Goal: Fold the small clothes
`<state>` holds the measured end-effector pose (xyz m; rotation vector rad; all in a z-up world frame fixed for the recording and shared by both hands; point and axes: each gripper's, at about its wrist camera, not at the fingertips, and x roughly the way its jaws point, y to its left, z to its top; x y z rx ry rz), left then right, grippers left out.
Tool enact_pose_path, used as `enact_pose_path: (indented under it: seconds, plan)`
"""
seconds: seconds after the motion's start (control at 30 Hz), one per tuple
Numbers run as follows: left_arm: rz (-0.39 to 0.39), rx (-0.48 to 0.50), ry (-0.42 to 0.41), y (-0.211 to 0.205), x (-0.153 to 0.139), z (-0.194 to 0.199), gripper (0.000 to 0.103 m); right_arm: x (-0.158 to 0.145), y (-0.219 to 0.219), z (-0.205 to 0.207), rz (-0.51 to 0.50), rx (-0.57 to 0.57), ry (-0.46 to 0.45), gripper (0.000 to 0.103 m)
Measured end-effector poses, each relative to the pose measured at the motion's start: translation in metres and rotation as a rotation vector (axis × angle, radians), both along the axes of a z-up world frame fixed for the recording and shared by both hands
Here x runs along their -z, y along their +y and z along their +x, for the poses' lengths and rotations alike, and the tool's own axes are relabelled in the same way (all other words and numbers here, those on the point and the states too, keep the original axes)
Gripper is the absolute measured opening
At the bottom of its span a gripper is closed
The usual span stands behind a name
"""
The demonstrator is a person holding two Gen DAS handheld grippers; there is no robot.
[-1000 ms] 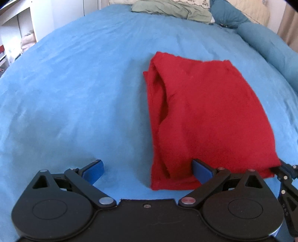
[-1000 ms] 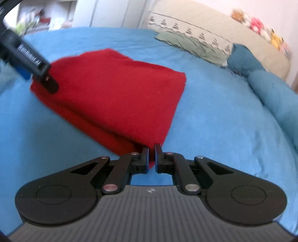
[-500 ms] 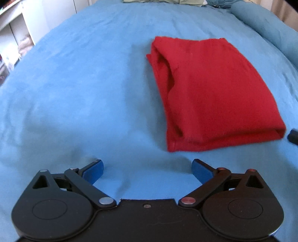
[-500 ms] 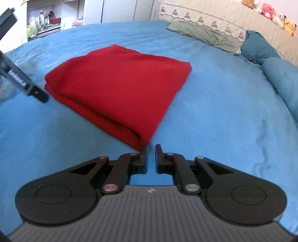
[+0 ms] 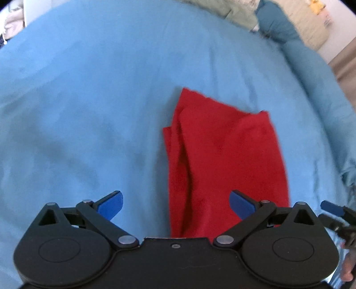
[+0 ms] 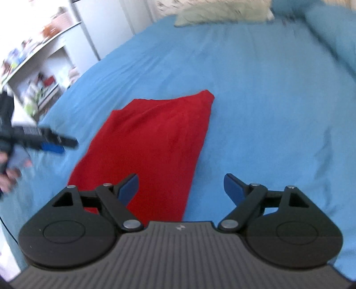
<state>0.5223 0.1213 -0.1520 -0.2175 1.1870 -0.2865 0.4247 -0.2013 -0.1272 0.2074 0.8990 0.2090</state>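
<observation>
Since the earlier frames the right gripper has let go of the red garment's corner: its jaws have just been opening and now stand spread wide with nothing between the pads, and both wrist views have pulled back, so the cloth sits lower in each. The left gripper is likewise spread and empty, hovering over the garment's near end.

Nearest to both cameras, the red garment lies flat on the blue bed cover, a folded, roughly rectangular bundle. Its long axis runs away from the grippers toward the head of the bed, the narrow near end hidden under the gripper bodies. In the left wrist view the layered, slightly gaping edge runs down its left side and the far corners look a little ragged.

The fold seems laid, so the step in hand is probably the release and retreat. To do it well, lift clear without snagging the pile, then press the loose layers flat or take one more fold across the long axis.

Further off lie the pillows, and a white shelf unit stands beside the bed.
</observation>
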Motion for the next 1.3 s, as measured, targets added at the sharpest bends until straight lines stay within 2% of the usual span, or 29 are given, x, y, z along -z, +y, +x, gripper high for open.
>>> enact_pose_path:
  seconds: [0.1,0.23,0.33,0.4,0.47,0.53,0.57,0.6,0.67,0.7,0.93,1.13,1.3]
  plan:
    - [-0.042,-0.013,0.019,-0.003,0.019,0.011,0.101,0.017,-0.009,0.027,0.086,0.054,0.080,0.099]
    - [-0.119,0.003,0.004,-0.009,0.031,0.013,0.087,0.046,-0.014,0.045,0.201,0.090,0.138,0.098]
    - [-0.109,0.009,-0.005,-0.014,0.042,0.016,0.085,0.061,-0.011,0.051,0.257,0.095,0.162,0.095]
    - [-0.113,0.016,-0.024,-0.015,0.044,0.017,0.083,0.067,-0.010,0.054,0.271,0.097,0.160,0.087]
    - [-0.120,0.018,-0.035,-0.016,0.046,0.018,0.073,0.074,-0.009,0.058,0.307,0.098,0.168,0.076]
    - [-0.146,0.025,-0.028,-0.020,0.048,0.020,0.048,0.079,-0.010,0.064,0.334,0.118,0.168,0.071]
    - [-0.143,0.020,-0.026,-0.023,0.047,0.019,0.047,0.080,-0.010,0.065,0.344,0.124,0.165,0.063]
    - [-0.132,0.019,-0.033,-0.027,0.045,0.018,0.041,0.079,-0.008,0.065,0.342,0.120,0.159,0.058]
    - [-0.110,0.039,-0.058,-0.029,0.036,0.012,0.033,0.074,-0.002,0.065,0.301,0.094,0.133,0.042]
    - [-0.100,0.042,-0.066,-0.030,0.032,0.010,0.030,0.069,0.001,0.063,0.274,0.079,0.113,0.040]
    - [-0.063,0.061,-0.118,-0.045,-0.011,-0.022,0.026,0.020,0.014,0.037,0.192,0.011,-0.013,0.036]
    - [-0.014,0.138,-0.190,-0.082,-0.050,-0.095,0.026,-0.020,-0.004,-0.031,0.135,-0.037,-0.065,0.036]
    - [0.031,0.183,-0.225,-0.119,-0.052,-0.161,0.027,-0.031,-0.029,-0.099,0.122,-0.031,-0.060,0.036]
